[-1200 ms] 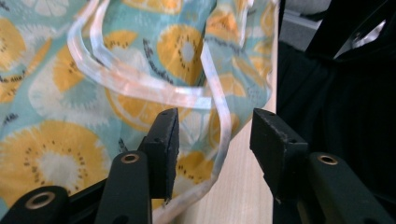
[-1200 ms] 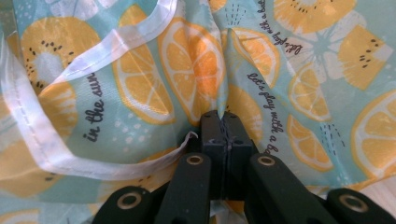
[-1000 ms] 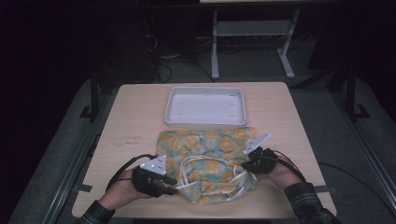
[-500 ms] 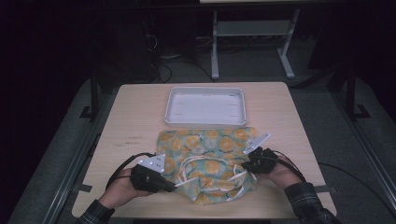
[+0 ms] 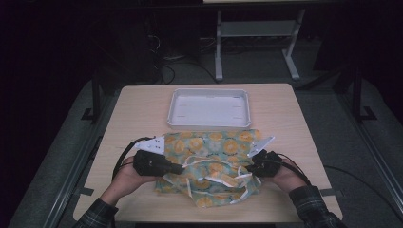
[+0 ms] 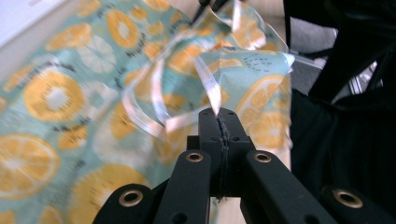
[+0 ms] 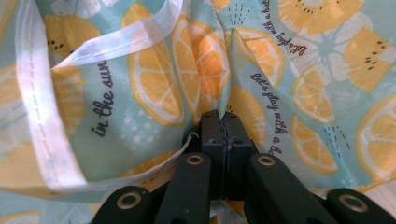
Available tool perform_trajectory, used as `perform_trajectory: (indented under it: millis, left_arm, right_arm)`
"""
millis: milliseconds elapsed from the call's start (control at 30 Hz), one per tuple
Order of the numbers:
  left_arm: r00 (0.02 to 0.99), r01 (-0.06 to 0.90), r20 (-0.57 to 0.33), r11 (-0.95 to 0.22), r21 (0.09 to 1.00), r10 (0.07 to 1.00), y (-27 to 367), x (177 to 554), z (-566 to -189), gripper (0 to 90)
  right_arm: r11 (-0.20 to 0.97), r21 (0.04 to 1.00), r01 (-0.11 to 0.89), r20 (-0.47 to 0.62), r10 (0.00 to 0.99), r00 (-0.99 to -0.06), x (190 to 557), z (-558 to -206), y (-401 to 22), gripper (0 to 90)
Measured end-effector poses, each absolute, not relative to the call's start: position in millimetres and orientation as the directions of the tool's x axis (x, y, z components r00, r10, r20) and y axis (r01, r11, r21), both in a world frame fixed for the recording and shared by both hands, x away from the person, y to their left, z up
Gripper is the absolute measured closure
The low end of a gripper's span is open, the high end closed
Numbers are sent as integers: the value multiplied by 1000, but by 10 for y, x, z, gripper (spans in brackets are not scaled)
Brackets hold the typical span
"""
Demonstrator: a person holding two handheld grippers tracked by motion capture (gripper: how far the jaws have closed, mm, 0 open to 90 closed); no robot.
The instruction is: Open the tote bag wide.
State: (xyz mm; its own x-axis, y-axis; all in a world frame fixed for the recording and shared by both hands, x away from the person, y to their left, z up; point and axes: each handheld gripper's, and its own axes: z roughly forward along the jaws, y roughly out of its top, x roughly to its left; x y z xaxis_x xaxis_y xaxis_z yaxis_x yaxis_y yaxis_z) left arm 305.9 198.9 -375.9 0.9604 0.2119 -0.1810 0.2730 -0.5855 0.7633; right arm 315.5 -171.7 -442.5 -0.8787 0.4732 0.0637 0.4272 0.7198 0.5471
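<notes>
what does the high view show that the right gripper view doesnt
High view alone: the wooden table, the white tray behind the cloth, both hands, and the left tool shut on a white strap.

Right gripper view alone: printed wording on the fabric, "in the sun", and the stitched white strap up close.

Both: the lemon-print cloth and the right tool, shut on a pinch of that fabric.

Left gripper (image 5: 177, 167) and right gripper (image 5: 250, 167) – matte black bodies, each topped by a pale three-cornered plate and trailing a black cable. Jaw arms carry brass-ringed screw holes. Person's sleeves (image 5: 311, 205) – dark plaid flannel.
</notes>
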Motion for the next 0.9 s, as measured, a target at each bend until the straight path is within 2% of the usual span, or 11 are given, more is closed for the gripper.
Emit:
perform_trajectory:
  millis: [167,400,600,900]
  left_arm:
    - [954,288,-178,-564,774,242,1956,3208,-3783,897]
    - [934,317,-140,-581,749,329,1882,3458,-3972,897]
    - [923,334,-136,-576,746,359,1916,3494,-4084,897]
    - [919,344,-139,-578,740,369,1924,3500,-4122,897]
  right_arm:
    - [693,558,457,76,505,-860,3154,-4397,-1747,807]
    - [649,588,482,87,542,-836,3153,-4337,-1842,760]
    - [618,622,482,86,557,-826,3122,-4228,-1953,648]
    - [552,699,456,98,557,-825,2923,-3986,-2180,628]
